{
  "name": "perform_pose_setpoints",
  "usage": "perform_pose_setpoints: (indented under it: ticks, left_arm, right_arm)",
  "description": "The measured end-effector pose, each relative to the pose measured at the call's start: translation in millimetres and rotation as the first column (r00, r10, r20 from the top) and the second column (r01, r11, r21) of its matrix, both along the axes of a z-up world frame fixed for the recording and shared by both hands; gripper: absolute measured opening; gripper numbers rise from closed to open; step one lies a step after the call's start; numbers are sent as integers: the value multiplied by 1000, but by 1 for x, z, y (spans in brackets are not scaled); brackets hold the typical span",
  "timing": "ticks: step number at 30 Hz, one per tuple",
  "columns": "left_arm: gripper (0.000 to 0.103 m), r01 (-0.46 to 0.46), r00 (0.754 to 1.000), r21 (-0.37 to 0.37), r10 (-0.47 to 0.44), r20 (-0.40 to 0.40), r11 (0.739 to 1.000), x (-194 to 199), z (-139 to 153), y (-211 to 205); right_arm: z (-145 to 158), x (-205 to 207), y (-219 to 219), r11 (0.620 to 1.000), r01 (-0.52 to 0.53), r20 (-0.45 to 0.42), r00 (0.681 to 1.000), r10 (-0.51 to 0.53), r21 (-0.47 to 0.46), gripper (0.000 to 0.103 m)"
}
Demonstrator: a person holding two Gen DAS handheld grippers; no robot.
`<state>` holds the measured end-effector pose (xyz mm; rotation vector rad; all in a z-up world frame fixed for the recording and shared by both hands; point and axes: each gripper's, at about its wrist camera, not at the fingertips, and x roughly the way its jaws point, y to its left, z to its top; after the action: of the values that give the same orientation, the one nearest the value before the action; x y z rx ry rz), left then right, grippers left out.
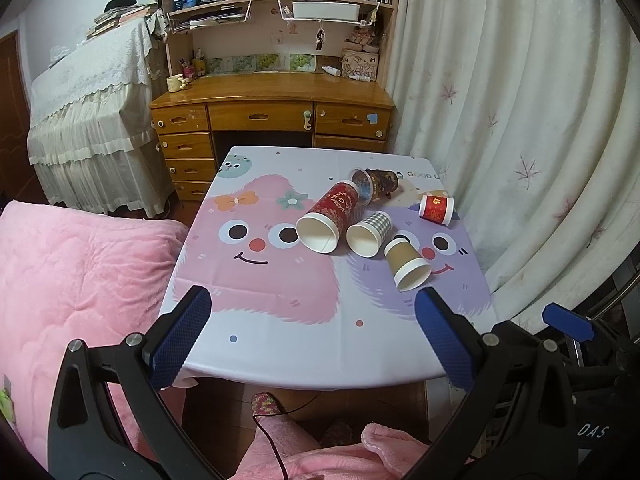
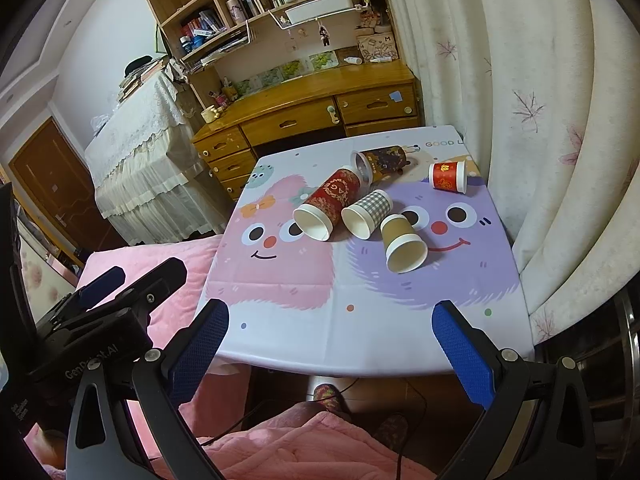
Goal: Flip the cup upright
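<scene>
Several paper cups lie on their sides on the small table (image 1: 280,344) (image 2: 320,332): a tall red patterned cup (image 1: 330,216) (image 2: 328,202), a grey checked cup (image 1: 370,230) (image 2: 368,212), a tan cup (image 1: 406,262) (image 2: 400,246), a dark brown cup (image 1: 378,182) (image 2: 384,160) and a small red cup (image 1: 437,209) (image 2: 448,176). My left gripper (image 1: 312,304) is open and empty over the table's near edge. My right gripper (image 2: 330,312) is open and empty, also at the near edge. Both are well short of the cups.
A cartoon-monster cloth covers the table. A pink quilt (image 1: 80,280) lies to the left, a curtain (image 1: 520,120) to the right, and a wooden desk (image 1: 272,96) with shelves stands behind. The left gripper's body shows in the right wrist view (image 2: 100,320).
</scene>
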<state>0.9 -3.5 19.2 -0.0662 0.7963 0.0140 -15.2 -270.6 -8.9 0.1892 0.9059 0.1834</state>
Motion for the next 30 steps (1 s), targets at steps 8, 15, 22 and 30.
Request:
perform_pose_setpoints:
  ticks: [8, 15, 22, 30]
  left_arm:
    - [101, -2, 1000, -7, 2, 0, 1000, -2, 7, -1]
    - [100, -1, 1000, -18, 1, -2, 1000, -4, 13, -6]
    - [100, -5, 1000, -26, 5, 11, 1000, -21, 8, -12]
    - [100, 33, 999, -28, -32, 22, 999, -23, 16, -21]
  right_arm:
    - [-2, -1, 7, 1000, -2, -4, 1000, 2, 5, 103]
    - [-5, -15, 12, 999, -23, -15, 1000, 24, 30, 103]
    - [-6, -23, 5, 998, -44, -3, 999, 44, 51, 103]
    - [-2, -21, -15, 994, -24, -13, 1000, 25, 110, 103]
